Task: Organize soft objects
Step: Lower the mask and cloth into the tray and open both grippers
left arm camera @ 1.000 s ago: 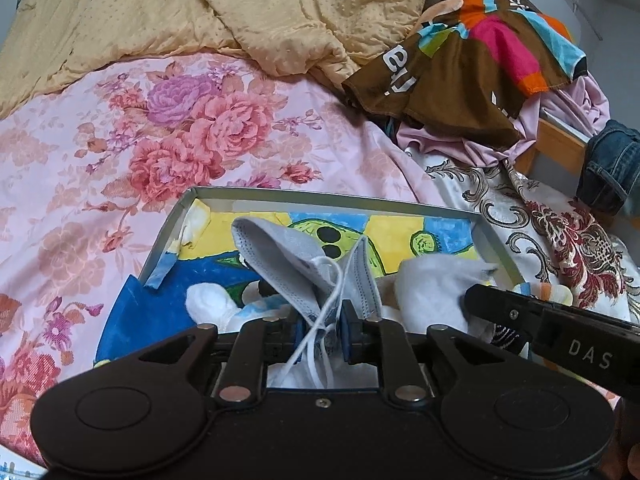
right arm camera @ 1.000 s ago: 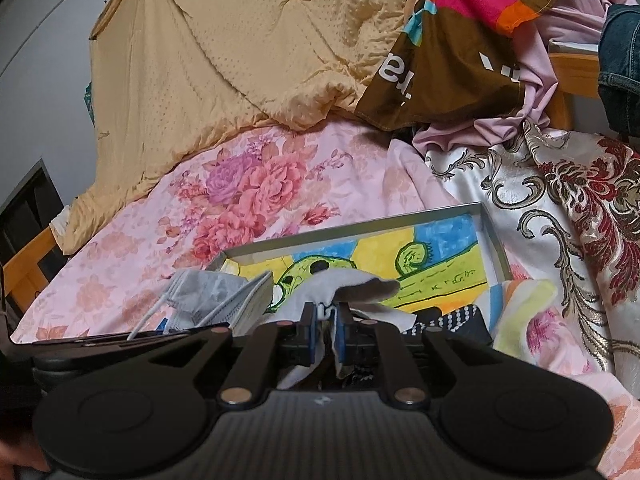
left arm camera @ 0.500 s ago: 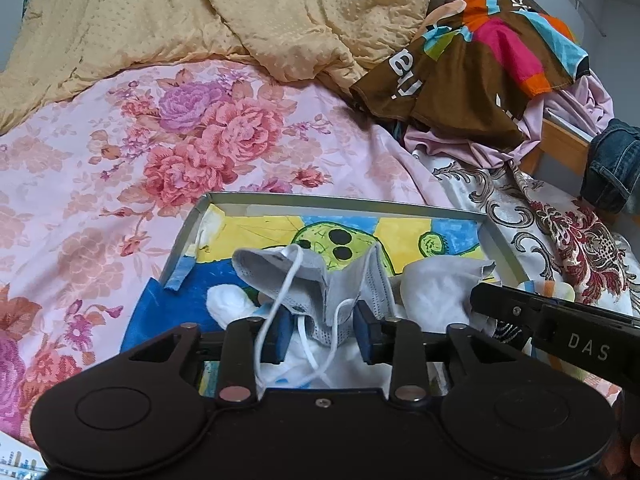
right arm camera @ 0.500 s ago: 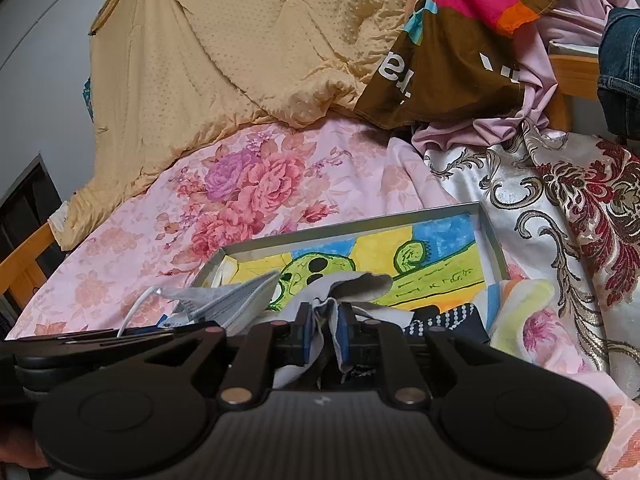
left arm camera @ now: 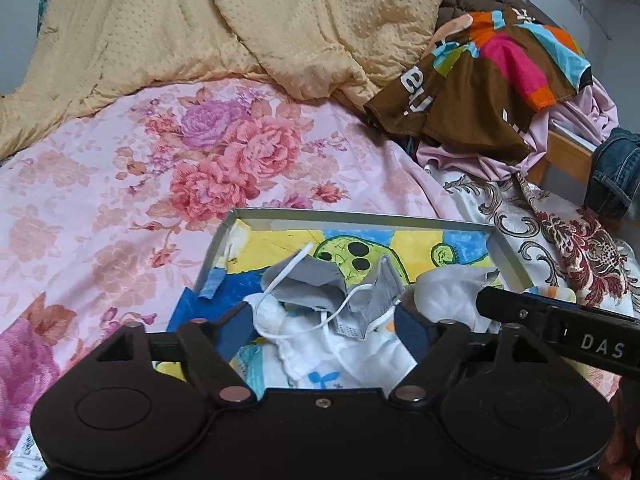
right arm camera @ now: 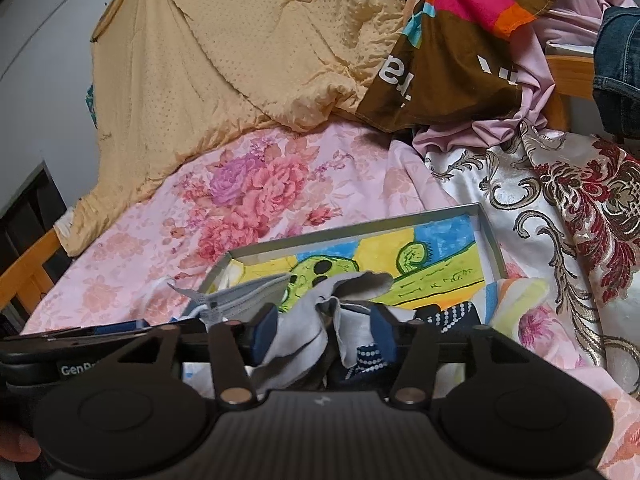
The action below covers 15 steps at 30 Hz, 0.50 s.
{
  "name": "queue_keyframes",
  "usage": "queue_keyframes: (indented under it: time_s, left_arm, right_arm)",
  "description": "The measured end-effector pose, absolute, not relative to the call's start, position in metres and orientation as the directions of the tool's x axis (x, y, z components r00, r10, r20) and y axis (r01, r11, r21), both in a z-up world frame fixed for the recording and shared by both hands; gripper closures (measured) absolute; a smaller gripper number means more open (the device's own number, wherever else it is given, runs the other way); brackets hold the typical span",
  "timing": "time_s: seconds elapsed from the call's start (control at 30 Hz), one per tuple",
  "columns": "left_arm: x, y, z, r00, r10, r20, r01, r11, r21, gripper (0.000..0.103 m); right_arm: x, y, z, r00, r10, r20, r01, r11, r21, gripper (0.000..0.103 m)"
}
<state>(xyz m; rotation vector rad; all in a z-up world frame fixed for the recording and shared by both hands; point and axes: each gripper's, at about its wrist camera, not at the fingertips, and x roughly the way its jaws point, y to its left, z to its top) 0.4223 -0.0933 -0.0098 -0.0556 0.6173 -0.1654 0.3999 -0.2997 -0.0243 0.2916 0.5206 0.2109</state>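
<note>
A bed is covered by a pink floral sheet [left arm camera: 120,208], with a dotted yellow-tan quilt [left arm camera: 240,32] bunched along its far side. To the right a cream and red brocade cloth [right arm camera: 560,208] is spread, and above it a heap of clothes is piled: a brown garment with bright colour blocks [left arm camera: 480,92], a lilac garment [left arm camera: 500,160] under it, and blue denim [left arm camera: 616,172] at the right edge. On the brown garment white lettering is printed, but only fragments that look like "e" and "u" can be made out; the word cannot be read whole.

On the sheet a shallow grey-rimmed box [left arm camera: 360,218] is set, its floor lined with a child's drawing of green cacti on yellow and blue [right arm camera: 440,264]. Inside its near part the soft things are gathered: a grey face mask with white ear loops [left arm camera: 360,292], white cloth with a small blue print [left arm camera: 320,360], a pale grey cloth [right arm camera: 320,320] and a dark fabric with white dots [right arm camera: 452,316].

The left gripper [left arm camera: 324,328] is seen with its jaws opening; the mask and white cloth lie between the blue pads without being pressed. The right gripper [right arm camera: 324,328] is likewise opening, the pale grey cloth standing loose between its pads. "DAS" is printed on the right gripper's side in the left wrist view, and "GenR", cut off, on the left gripper's in the right wrist view.
</note>
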Motion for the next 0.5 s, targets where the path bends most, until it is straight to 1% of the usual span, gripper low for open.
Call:
queue_keyframes:
  time_s: [0.07,0.13,0.17,0.23,0.4,0.5]
  left_arm:
    - [0.417,-0.090,-0.007,0.809,-0.165,-0.564,0.132,0.986,-0.099,0.019]
    - [0.410,-0.087,-0.004,0.817,-0.160,-0.555,0.125,0.987,-0.101,0.014]
    - [0.406,-0.085,-0.001,0.821,-0.158,-0.548,0.122,0.987,-0.102,0.012]
    - [0.399,-0.081,0.004,0.828,-0.158,-0.537,0.124,0.987,-0.100,0.008]
    - [0.381,-0.071,0.021,0.846,-0.148,-0.511,0.116,0.989,-0.094,0.001]
    - [0.366,-0.062,0.031,0.859,-0.145,-0.490,0.105,0.989,-0.108,0.001]
  right_arm:
    - [0.395,-0.300,-0.021,0.853,0.270,-0.447,-0.127,0.937,0.324,0.035]
    - [0.390,-0.300,-0.018,0.859,0.267,-0.437,-0.130,0.939,0.320,0.027]
    - [0.387,-0.300,-0.016,0.862,0.266,-0.432,-0.131,0.939,0.317,0.025]
    - [0.381,-0.300,-0.012,0.868,0.261,-0.421,-0.132,0.941,0.311,0.017]
    - [0.363,-0.303,-0.001,0.887,0.253,-0.387,-0.136,0.943,0.304,0.007]
    - [0.350,-0.305,0.007,0.898,0.257,-0.358,-0.147,0.940,0.307,0.002]
